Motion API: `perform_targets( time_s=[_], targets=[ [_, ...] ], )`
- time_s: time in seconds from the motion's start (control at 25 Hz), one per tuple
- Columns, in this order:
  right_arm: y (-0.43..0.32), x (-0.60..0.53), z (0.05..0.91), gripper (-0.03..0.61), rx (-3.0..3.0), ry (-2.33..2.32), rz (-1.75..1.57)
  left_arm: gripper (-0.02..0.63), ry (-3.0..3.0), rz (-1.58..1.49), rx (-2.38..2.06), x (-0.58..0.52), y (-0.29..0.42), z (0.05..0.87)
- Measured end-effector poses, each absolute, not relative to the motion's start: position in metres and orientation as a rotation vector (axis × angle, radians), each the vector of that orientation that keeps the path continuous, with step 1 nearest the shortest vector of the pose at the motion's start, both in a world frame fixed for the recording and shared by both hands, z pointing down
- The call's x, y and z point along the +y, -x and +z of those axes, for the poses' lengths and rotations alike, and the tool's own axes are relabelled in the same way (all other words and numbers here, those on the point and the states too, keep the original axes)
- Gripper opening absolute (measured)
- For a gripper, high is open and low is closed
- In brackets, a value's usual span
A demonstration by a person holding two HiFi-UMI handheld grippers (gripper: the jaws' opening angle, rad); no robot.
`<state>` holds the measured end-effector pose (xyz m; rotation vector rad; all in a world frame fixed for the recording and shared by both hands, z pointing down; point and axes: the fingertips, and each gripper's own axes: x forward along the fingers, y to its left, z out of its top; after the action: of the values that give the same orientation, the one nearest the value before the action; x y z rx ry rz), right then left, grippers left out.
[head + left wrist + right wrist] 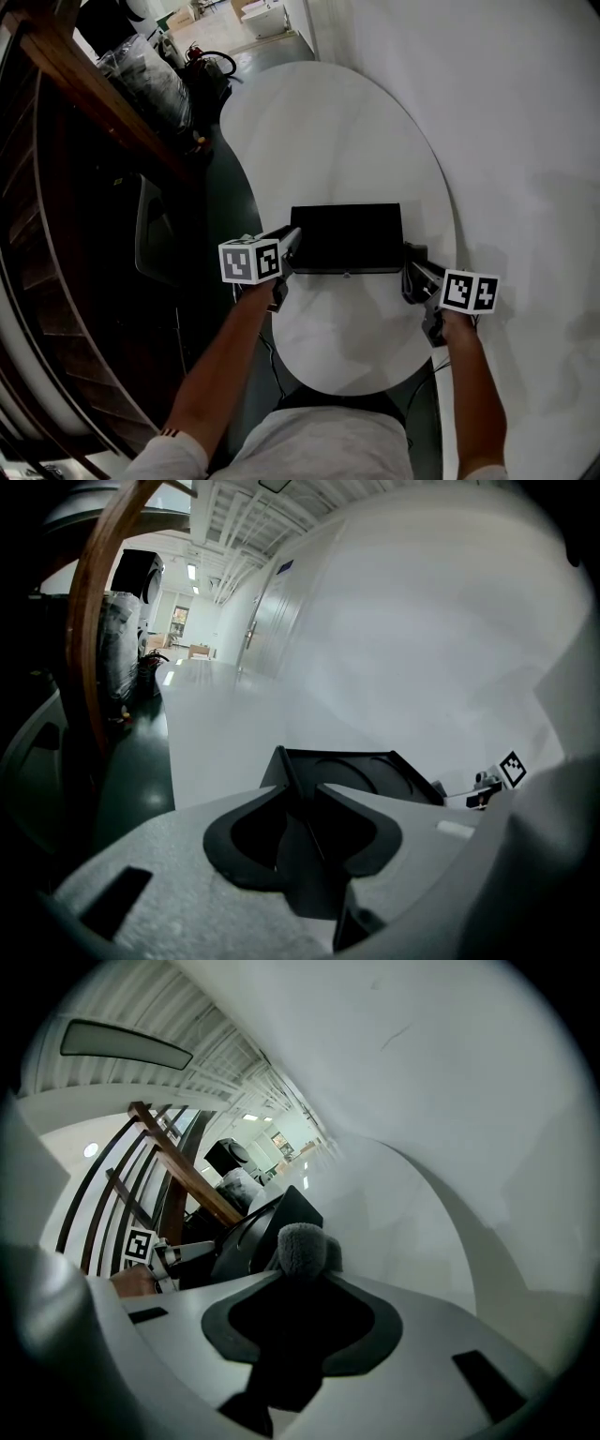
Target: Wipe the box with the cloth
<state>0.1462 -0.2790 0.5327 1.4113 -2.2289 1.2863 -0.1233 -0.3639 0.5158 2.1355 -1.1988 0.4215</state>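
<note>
White oval table [328,131] by a white wall [525,141]: my left hand-held gripper [290,246] clamps the black box [347,236], my right hand-held gripper [300,1277] pinches the cloth [302,1246].

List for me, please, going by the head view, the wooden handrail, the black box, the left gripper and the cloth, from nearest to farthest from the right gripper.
1. cloth: pinched in the right gripper's own jaws, at the box's right end.
2. black box: immediately to the left.
3. left gripper: clamped on the box's left edge.
4. wooden handrail: upper left, beyond the table.
</note>
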Motion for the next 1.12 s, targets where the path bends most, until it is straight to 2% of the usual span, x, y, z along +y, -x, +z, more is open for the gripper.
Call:
perform_targets(
  time_s=[0.52,1.12],
  targets=[
    [-0.172,-0.323,0.493,0.100,-2.276,-1.515,1.202,0.107,-2.145,0.422,-1.181,-0.362,0.121,0.515],
    [-0.155,-0.380,0.518,0.100,-2.246,-1.433,1.258,0.107,-2.134,0.420,-1.186,-0.359,0.120,0.516]
  ],
)
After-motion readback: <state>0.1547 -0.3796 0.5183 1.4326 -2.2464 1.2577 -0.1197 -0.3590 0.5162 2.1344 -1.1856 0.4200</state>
